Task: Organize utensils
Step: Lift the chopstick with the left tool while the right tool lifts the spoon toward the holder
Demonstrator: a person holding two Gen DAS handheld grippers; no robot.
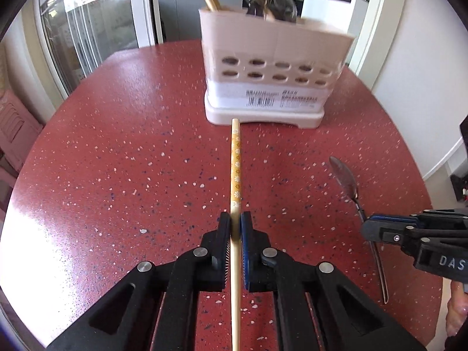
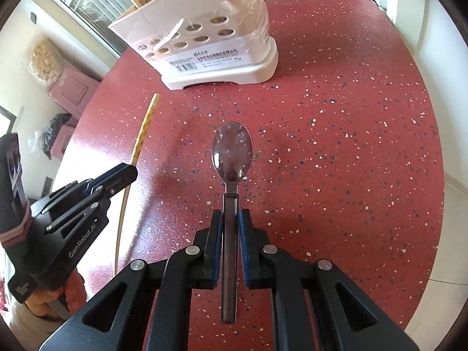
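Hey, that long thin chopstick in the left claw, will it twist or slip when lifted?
The long thin flower-patterned wooden chopstick looks stiff and light. The left claw pinches it mid-length, so it probably balances; its smooth narrow shaft might pivot.

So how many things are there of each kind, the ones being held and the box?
Chopsticks held: 1, in the left gripper
Spoons held: 1, in the right gripper
Boxes: 1, with more utensils inside, too blurred to count
Total: 3
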